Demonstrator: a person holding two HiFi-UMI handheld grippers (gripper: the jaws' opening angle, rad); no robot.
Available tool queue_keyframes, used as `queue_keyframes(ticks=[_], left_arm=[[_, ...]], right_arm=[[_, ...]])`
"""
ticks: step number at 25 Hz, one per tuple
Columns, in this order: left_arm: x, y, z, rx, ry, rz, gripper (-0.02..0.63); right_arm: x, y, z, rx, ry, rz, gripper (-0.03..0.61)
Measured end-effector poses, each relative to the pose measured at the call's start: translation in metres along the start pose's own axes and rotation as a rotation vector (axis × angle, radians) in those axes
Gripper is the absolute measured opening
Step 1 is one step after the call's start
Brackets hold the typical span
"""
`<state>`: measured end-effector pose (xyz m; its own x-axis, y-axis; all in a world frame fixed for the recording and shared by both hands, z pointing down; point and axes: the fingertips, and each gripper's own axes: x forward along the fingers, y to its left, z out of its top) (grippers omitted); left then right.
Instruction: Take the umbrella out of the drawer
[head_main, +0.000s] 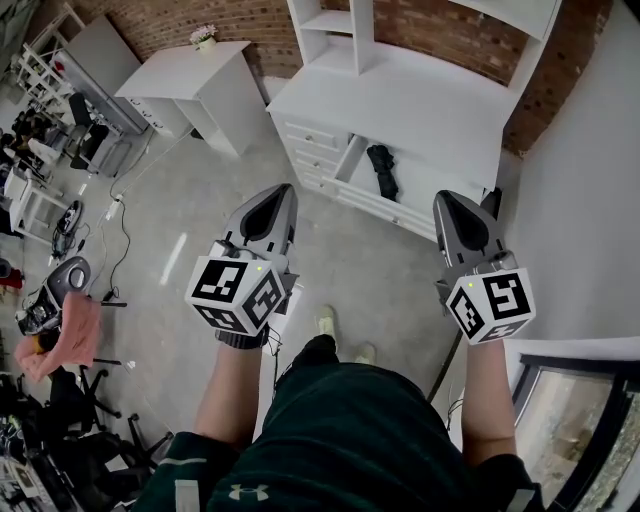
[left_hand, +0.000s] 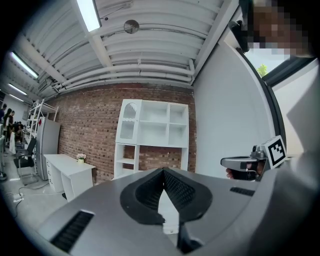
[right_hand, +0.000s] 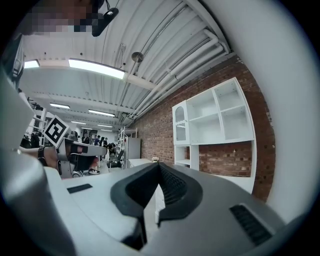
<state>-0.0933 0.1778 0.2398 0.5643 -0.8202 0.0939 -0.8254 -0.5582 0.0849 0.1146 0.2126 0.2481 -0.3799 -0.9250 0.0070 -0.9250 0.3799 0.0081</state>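
Observation:
A black folded umbrella (head_main: 381, 170) lies in the open drawer (head_main: 349, 160) of a white cabinet (head_main: 420, 110) ahead of me. Both grippers are held level in front of my body, well short of the drawer. My left gripper (head_main: 284, 192) is shut with nothing in it; its jaws meet at the tip in the left gripper view (left_hand: 163, 170). My right gripper (head_main: 446, 199) also has its jaws together and empty (right_hand: 159, 164). Each gripper shows in the other's view: the right gripper (left_hand: 247, 162) and the left gripper (right_hand: 82, 149).
White open shelves (left_hand: 152, 125) stand on the cabinet against a brick wall (left_hand: 95, 125). A white desk (head_main: 190, 85) with a flower pot (head_main: 203, 38) stands to the left. Chairs, cables and a pink cloth (head_main: 60, 335) crowd the far left. A grey wall (head_main: 580, 230) is on the right.

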Motion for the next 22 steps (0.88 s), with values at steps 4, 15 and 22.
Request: queue_keyframes(ticks=[4,15,22], left_arm=[[0.012,0.01,-0.005,-0.009,0.006,-0.006,0.006],[0.079,0.067,-0.005,-0.012,0.005,-0.026,0.006],[0.132,0.126,-0.002,-0.019,0.011,-0.059,0.006]], right_arm=[[0.013,-0.003,-0.007,0.005,0.012,-0.01,0.003],[0.087,-0.032,-0.016,0.002,0.031,-0.07,0.003],[0.151,-0.05,-0.015,0.016,0.036,-0.134,0.003]])
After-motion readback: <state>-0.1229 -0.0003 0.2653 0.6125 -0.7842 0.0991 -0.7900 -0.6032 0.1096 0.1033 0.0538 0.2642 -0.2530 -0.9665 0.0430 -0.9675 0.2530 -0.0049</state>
